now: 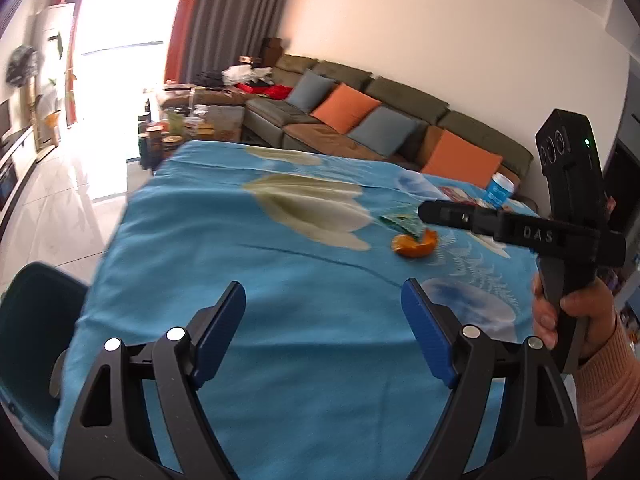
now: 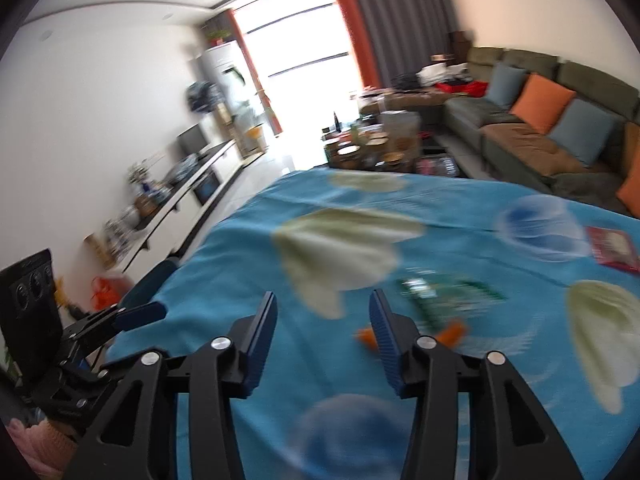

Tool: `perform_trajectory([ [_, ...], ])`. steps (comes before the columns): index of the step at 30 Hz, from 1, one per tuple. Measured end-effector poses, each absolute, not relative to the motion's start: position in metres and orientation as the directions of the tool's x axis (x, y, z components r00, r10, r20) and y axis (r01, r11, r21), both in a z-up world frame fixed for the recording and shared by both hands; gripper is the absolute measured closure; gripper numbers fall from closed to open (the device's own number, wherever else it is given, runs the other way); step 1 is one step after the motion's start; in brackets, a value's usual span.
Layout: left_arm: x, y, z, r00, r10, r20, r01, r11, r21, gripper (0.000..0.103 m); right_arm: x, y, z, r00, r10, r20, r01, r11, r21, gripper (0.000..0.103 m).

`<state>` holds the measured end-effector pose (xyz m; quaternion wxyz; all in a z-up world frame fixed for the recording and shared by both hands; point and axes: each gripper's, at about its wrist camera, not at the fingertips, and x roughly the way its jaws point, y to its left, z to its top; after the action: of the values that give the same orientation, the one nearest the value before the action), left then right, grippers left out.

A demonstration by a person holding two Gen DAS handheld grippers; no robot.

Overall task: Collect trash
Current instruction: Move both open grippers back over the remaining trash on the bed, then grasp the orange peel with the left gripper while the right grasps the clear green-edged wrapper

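On the table's blue flowered cloth lies an orange peel with a green wrapper touching its far side. My left gripper hangs open over the bare cloth, well short and left of them, nothing between its pads. In the right wrist view, which is blurred, the right gripper is open and empty. The peel shows partly behind its right finger, and the green wrapper is just beyond. From the left wrist view, the right gripper's fingers reach in over the wrapper.
A red packet and a blue-and-white tub lie at the table's far right. A dark teal rounded object stands by the table's left edge. A sofa with cushions lines the wall behind, and a cluttered low table stands beyond.
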<state>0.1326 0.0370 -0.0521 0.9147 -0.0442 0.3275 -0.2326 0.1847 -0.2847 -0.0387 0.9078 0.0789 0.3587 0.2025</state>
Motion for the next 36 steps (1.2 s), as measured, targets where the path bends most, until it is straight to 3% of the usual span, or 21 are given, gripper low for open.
perform_trajectory([
  [9, 0.156, -0.022, -0.054, 0.617, -0.489, -0.616, 0.472, 0.857, -0.208, 0.028, 0.213, -0.329, -0.05, 0.692, 0.326, -0.644, -0.222, 0.945, 0.24, 0.048],
  [24, 0.199, -0.079, -0.068, 0.507, -0.513, -0.693, 0.517, 0.824, -0.232, 0.041, 0.237, -0.337, -0.072, 0.635, 0.328, -0.699, -0.274, 0.942, 0.192, 0.045],
  [26, 0.208, -0.083, -0.072, 0.487, -0.518, -0.703, 0.513, 0.821, -0.25, 0.042, 0.238, -0.339, -0.074, 0.625, 0.337, -0.704, -0.281, 0.939, 0.199, 0.048],
  [29, 0.218, -0.088, -0.079, 0.458, -0.523, -0.719, 0.505, 0.819, -0.274, 0.045, 0.239, -0.34, -0.075, 0.613, 0.351, -0.707, -0.294, 0.933, 0.208, 0.063],
  [32, 0.225, -0.093, -0.084, 0.438, -0.529, -0.727, 0.506, 0.813, -0.287, 0.046, 0.238, -0.342, -0.076, 0.608, 0.359, -0.708, -0.301, 0.93, 0.213, 0.067],
  [33, 0.226, -0.095, -0.085, 0.432, -0.531, -0.729, 0.507, 0.811, -0.292, 0.048, 0.238, -0.343, -0.076, 0.605, 0.364, -0.708, -0.303, 0.928, 0.218, 0.072],
  [36, 0.231, -0.1, -0.09, 0.407, -0.54, -0.737, 0.514, 0.802, -0.304, 0.06, 0.237, -0.344, -0.076, 0.601, 0.374, -0.706, -0.312, 0.923, 0.223, 0.073],
])
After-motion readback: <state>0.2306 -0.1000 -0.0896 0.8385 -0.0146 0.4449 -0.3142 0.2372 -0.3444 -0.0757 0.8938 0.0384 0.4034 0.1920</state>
